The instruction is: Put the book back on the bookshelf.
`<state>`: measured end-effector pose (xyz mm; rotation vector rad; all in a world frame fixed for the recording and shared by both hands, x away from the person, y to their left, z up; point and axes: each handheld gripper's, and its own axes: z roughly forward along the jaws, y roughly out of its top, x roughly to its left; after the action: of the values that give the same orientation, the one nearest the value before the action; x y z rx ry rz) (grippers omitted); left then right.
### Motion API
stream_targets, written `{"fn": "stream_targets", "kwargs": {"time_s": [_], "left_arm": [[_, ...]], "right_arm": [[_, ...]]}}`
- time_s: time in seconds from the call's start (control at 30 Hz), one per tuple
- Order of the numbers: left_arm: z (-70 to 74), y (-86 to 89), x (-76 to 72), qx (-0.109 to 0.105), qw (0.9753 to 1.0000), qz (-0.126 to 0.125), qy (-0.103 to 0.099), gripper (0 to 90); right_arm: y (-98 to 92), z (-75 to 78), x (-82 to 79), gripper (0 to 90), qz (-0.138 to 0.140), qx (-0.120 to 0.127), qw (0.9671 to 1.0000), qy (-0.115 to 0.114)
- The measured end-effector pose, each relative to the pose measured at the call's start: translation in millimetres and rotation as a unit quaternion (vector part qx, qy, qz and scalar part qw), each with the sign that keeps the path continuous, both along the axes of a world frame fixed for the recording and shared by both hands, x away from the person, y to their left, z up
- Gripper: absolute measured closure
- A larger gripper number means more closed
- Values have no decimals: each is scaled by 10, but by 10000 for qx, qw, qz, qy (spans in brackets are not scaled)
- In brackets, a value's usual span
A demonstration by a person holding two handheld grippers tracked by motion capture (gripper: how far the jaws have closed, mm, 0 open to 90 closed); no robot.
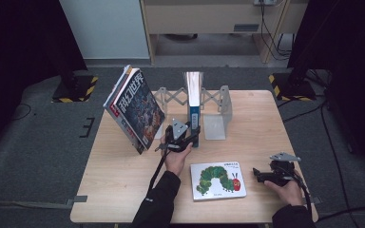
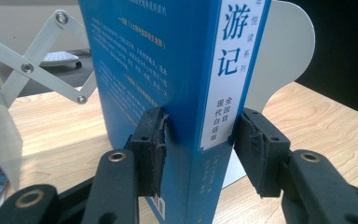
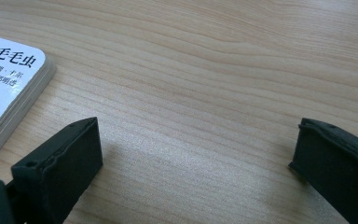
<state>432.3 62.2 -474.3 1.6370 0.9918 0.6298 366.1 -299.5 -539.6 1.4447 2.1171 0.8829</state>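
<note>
The left gripper (image 2: 198, 154) is seen with its jaws set on either side of the lower spine of a blue book (image 2: 168, 93); one pad is pressed against the cover, while a narrow gap is left at the other, so a firm clamp cannot be confirmed. The blue book is held upright on the table (image 1: 123, 175), its long axis vertical and its spine turned toward the gripper, in the high view directly ahead of the jaws (image 1: 194, 102). Just behind and to either side of it, a grey expanding book rack (image 1: 216, 114) is found, with an end plate standing close beyond the book. To the left of the gripper, a stack of magazines (image 1: 135, 109) is seen leaning steeply, close by. The right gripper (image 3: 196, 158) is held wide open over bare wood, with nothing between its jaws. A caterpillar picture book (image 1: 217, 180) is laid flat just beside it, between the two hands, its corner lying beside one jaw in the right gripper view (image 3: 9, 79).
</note>
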Motion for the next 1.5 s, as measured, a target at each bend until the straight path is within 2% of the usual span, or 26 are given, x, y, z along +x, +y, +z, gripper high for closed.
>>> {"fn": "stream_targets", "kwargs": {"time_s": [0.23,0.4,0.73,0.93,1.0,1.07,1.13,1.23,1.33,1.43,1.5], "left_arm": [[-7,25,-8,35,10000,-25,-2,508],[-8,51,-29,42,9999,-124,34,459],[30,83,-3,21,10000,-3,2,430],[74,60,88,78,9998,157,-24,402],[80,52,105,27,10000,85,-6,414],[88,30,108,67,10000,43,5,413],[94,12,110,-15,10000,33,-7,413],[152,-24,111,-197,9997,78,-123,379],[239,-69,134,-106,9996,165,-194,319],[311,-76,172,-142,9994,251,-215,325],[343,-84,199,-83,9993,298,-223,326]], "right_arm": [[0,0,0,16,-1,0,10000,-1],[0,0,0,16,0,0,10000,0],[-1,1,0,16,5,3,10000,6],[0,0,0,16,-1,0,10000,1],[0,0,0,16,0,0,10000,0],[0,0,0,16,-1,1,10000,1],[0,0,0,16,0,1,10000,0],[0,0,0,16,0,0,10000,0],[0,0,0,16,-1,1,10000,0],[0,0,0,16,0,0,10000,0],[0,0,0,16,1,0,10000,0]]}}
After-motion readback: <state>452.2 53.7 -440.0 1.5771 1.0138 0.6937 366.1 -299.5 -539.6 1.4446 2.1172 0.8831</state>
